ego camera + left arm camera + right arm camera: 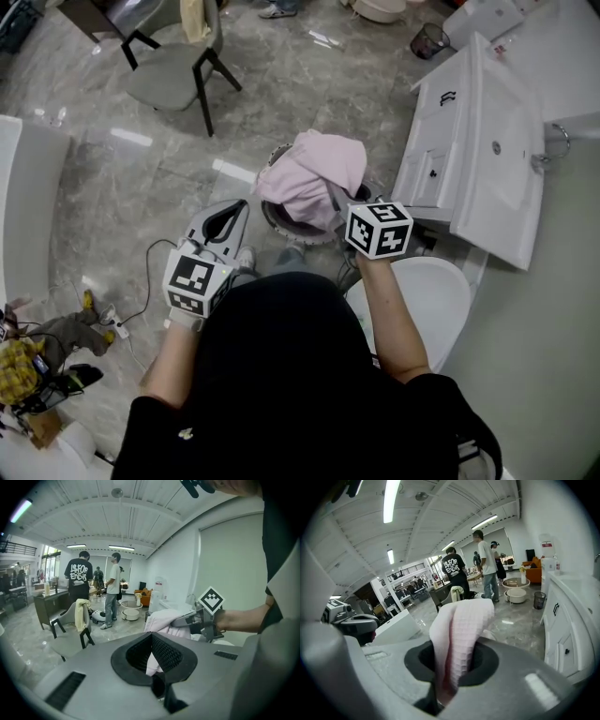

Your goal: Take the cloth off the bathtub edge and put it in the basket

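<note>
Right tool (339, 199), forearm extended, clamps cloth (309, 173) over basket (278, 223).

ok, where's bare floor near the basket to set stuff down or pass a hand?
Free: the floor between chair, basket and vanity. Crowded: the cloth in the right gripper hangs over the basket mouth, the basket-to-vanity gap is narrow, and cables clutter the bottom left.

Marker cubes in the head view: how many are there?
2: one on the left gripper, one on the right gripper holding the pink cloth. None seems hidden.
</note>
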Demonstrator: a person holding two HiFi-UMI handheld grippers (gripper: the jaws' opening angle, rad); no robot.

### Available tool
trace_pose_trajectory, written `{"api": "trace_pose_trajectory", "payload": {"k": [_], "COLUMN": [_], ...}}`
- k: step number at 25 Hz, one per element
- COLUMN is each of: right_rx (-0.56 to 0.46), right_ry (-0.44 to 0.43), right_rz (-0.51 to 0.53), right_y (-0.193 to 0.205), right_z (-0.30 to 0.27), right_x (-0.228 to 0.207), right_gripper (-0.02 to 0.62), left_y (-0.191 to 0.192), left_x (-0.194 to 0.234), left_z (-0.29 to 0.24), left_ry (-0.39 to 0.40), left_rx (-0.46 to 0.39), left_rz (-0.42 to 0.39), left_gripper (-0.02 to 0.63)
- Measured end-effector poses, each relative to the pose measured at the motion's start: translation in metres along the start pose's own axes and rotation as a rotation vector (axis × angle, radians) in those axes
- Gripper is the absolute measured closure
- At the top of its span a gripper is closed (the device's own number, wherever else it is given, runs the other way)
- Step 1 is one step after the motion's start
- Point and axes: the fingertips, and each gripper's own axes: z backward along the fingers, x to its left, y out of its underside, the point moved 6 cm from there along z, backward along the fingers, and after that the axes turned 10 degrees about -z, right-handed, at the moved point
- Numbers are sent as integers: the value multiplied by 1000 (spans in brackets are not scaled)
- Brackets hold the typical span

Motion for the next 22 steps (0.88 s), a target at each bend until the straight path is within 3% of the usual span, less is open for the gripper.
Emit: {"api": "trace_pose_trajectory", "payload": {"k": [12,22], "right_rx": [188,328], "right_ry": [36,61], "right_rz": [12,25], "right_y": [57,118], "right_z": [-45,-102], "right_x": [-54,-109], "right_gripper": [537,537], "left_y": [23,52], "left_x": [-5,-8], "left_z": [-19,-43], "left_ry": [-44,-32], "left_rx": [78,175], "left_rz": [72,110], "left_gripper": [592,592]}}
